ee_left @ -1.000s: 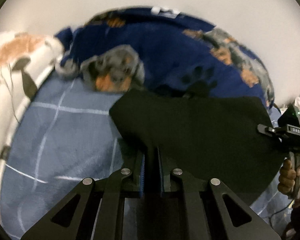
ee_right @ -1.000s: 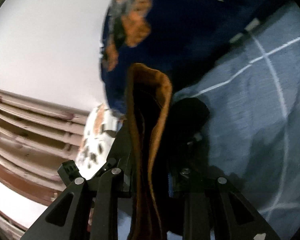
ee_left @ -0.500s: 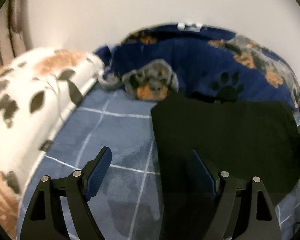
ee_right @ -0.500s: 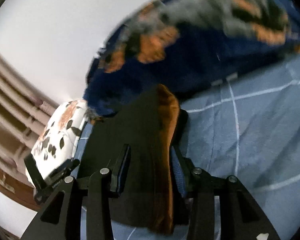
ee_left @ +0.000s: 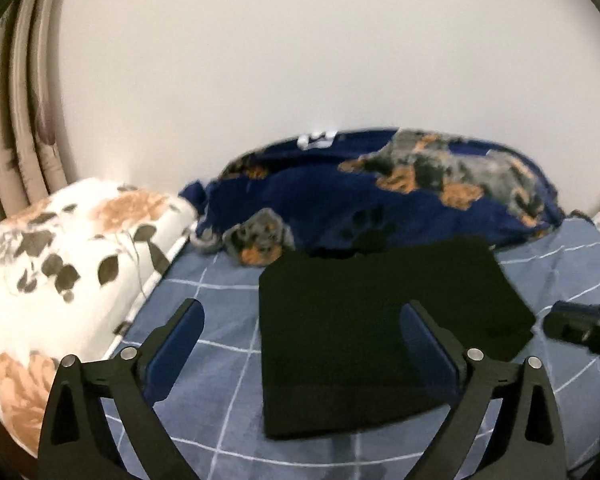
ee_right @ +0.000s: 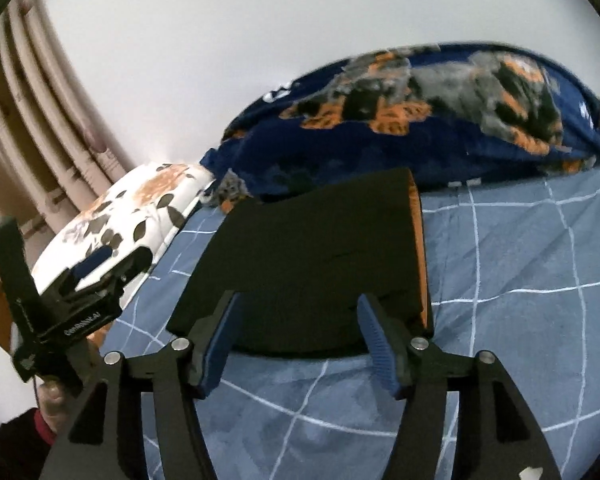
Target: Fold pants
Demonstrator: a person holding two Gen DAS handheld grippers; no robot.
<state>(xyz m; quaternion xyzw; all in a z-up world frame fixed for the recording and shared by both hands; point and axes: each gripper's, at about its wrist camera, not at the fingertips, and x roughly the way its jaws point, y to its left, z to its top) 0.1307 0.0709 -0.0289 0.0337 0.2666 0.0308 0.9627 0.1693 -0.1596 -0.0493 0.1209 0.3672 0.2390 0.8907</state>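
Observation:
The black pants (ee_left: 360,300) lie folded in a flat rectangle on the blue checked bed sheet (ee_left: 220,392). In the right wrist view the pants (ee_right: 312,240) show an orange lining (ee_right: 418,248) along their right edge. My left gripper (ee_left: 302,312) hovers above the near left part of the pants, its jaws opening wide and gripping nothing. My right gripper (ee_right: 299,302) hangs over the near edge of the pants, its jaws also opening, with the pads clear of the cloth.
A navy dog-print blanket (ee_left: 380,208) is heaped against the white wall behind the pants. A white floral pillow (ee_left: 72,260) lies at the left, with a curtain (ee_left: 20,120) beyond it. A hand (ee_right: 56,400) grips the left gripper's handle.
Both grippers let go of the pants, spread their jaws and drew back and upward. The pants now rest folded flat on the sheet.

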